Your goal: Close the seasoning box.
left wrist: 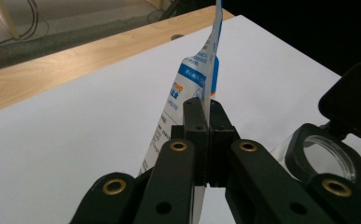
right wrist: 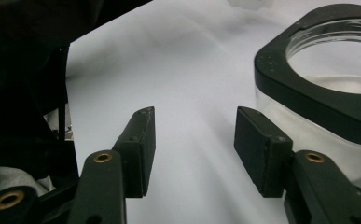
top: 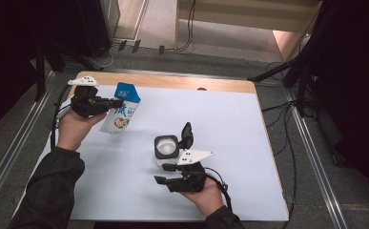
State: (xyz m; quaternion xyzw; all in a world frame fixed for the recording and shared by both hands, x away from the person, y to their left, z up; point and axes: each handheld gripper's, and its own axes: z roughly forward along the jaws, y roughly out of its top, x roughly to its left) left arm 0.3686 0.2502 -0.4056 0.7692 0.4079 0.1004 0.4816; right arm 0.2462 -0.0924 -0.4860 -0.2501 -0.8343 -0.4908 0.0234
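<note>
A white-covered table [top: 230, 124] is seen bearing a clear jar [top: 165, 149], its black lid flipped open. A blue-and-white pouch [top: 121, 113] is pinched above the table's left by the left gripper [top: 109, 105]; the right gripper [top: 165, 174] is held spread and empty just beside the jar

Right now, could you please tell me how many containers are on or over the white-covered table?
2. The white-and-blue soft pouch is held above the table's far left by the left gripper. The clear square jar with open black flip lid stands mid-table, just beyond the right gripper.
</note>
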